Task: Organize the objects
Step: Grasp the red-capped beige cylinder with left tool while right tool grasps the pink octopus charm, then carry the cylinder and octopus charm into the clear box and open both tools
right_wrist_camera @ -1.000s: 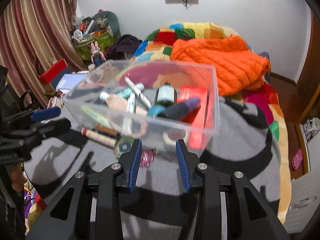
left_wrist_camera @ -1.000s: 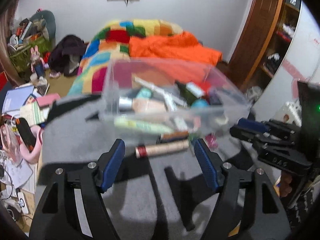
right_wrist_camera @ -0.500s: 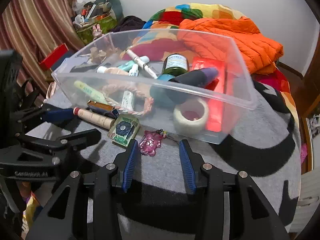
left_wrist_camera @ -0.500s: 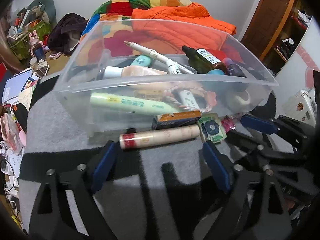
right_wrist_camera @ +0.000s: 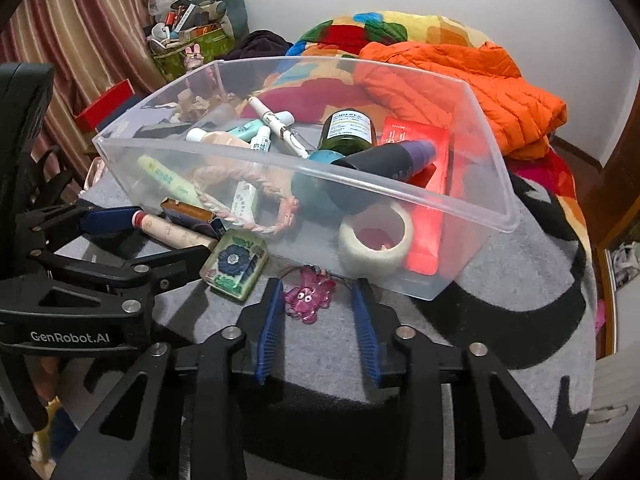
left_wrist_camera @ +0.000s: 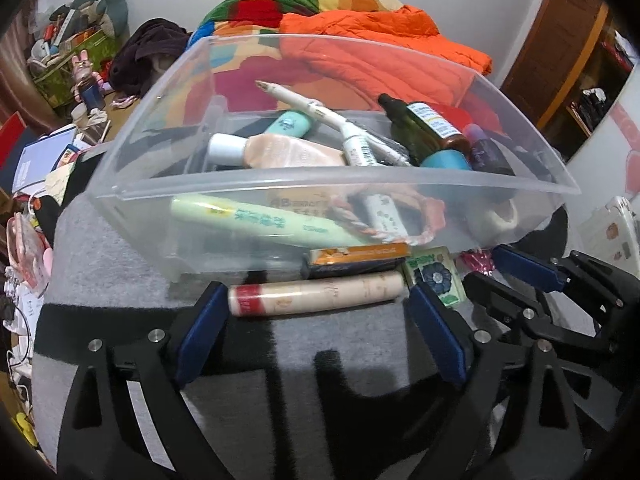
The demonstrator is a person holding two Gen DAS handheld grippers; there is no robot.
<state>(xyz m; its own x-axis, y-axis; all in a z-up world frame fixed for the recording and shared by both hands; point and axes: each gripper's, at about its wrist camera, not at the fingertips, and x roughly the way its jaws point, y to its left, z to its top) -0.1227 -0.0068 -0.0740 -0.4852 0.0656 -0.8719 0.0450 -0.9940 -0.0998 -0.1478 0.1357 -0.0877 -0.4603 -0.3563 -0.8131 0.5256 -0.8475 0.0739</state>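
Observation:
A clear plastic bin (left_wrist_camera: 320, 178) (right_wrist_camera: 496, 184) full of tubes, bottles, a tape roll (right_wrist_camera: 376, 240) and a red box stands on the grey blanket. In front of it lie a cream tube with a red cap (left_wrist_camera: 316, 294) (right_wrist_camera: 172, 232), an orange-and-blue box (left_wrist_camera: 358, 258), a green flower tin (left_wrist_camera: 436, 276) (right_wrist_camera: 234, 264) and a pink charm (right_wrist_camera: 306, 296). My left gripper (left_wrist_camera: 316, 308) is open, its fingers either side of the cream tube. My right gripper (right_wrist_camera: 318, 300) is open, its fingers either side of the pink charm.
An orange jacket (right_wrist_camera: 472, 80) and a patchwork quilt (left_wrist_camera: 312, 4) lie behind the bin. Clutter, books and a green basket (right_wrist_camera: 188, 44) sit at the left by a striped curtain. A wooden door (left_wrist_camera: 552, 32) stands at the right.
Both grippers moved down and closer to the loose items in front of the bin. The left now straddles the cream tube, the right the pink charm. Both stayed open.

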